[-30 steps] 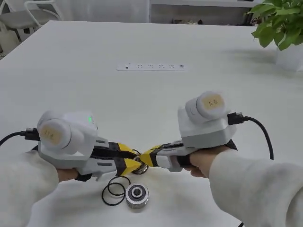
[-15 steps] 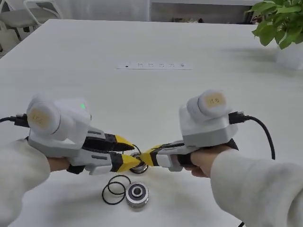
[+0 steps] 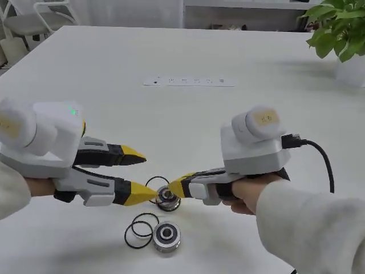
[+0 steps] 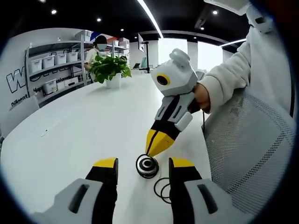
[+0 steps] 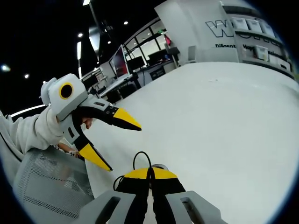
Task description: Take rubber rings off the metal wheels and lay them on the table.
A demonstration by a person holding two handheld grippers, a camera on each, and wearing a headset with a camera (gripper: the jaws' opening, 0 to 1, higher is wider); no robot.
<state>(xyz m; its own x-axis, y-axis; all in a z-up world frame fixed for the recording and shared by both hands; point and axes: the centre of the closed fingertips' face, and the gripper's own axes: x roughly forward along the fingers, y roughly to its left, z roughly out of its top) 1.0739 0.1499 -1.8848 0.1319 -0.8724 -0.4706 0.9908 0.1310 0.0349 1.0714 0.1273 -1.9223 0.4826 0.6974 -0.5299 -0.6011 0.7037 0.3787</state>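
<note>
- Nearest on the table (image 3: 239, 114), a stripped wheel (image 3: 166, 234) is seen lying flat, with two freed rings (image 3: 138, 229) laid against its left edge.
- Just beyond it, a second wheel (image 3: 167, 197) is being worked. A rubber ring (image 3: 154, 182) is seen looped partly off its far-left side.
- The right gripper (image 3: 175, 187) is pressed together at that wheel's rim, and the loop appears to be pinched in its tips.
- The left gripper (image 3: 140, 174) is held spread and empty, just left of the wheel.
- Ring removal from this wheel is judged to be under way. Next, the wheel would need to be steadied, and the loop drawn clear and laid with the others.
- Farther off, a power strip (image 3: 188, 81) is set in the table, and a plant (image 3: 336, 28) is seen at the far right.
</note>
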